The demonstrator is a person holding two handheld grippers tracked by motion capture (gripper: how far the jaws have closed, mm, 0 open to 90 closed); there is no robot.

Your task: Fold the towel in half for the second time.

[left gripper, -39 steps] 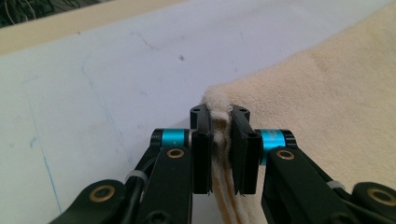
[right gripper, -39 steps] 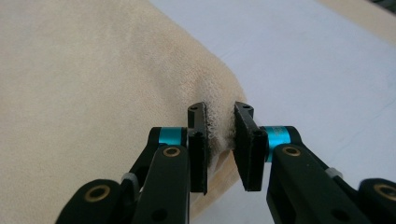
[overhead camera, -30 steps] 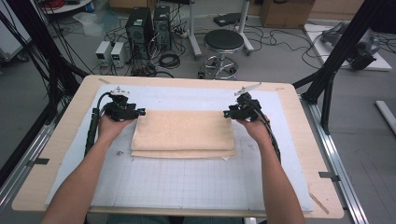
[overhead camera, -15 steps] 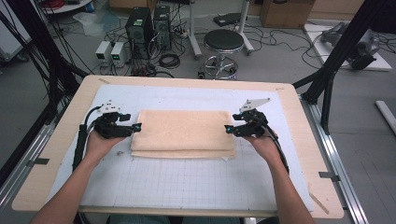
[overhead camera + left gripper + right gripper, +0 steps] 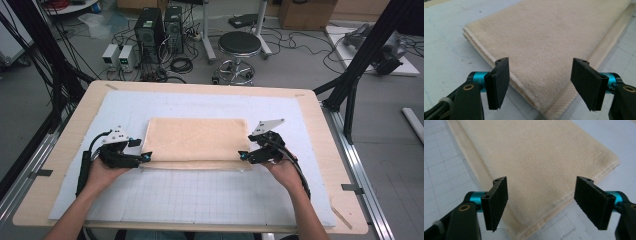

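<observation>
Folded cream terry towel (image 5: pixel 196 141) lies between both tools on the gridded surface (image 5: pixel 200 200). Left tool (image 5: pixel 145 158) and right tool (image 5: pixel 242 156), jaws just opening wide and empty, should pinch the near corners evenly, catching every layer.

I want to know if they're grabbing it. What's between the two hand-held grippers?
The folded towel lies between the left hand-held gripper and the right hand-held gripper, seen in the high view. Both stand open at its near corners.
</observation>
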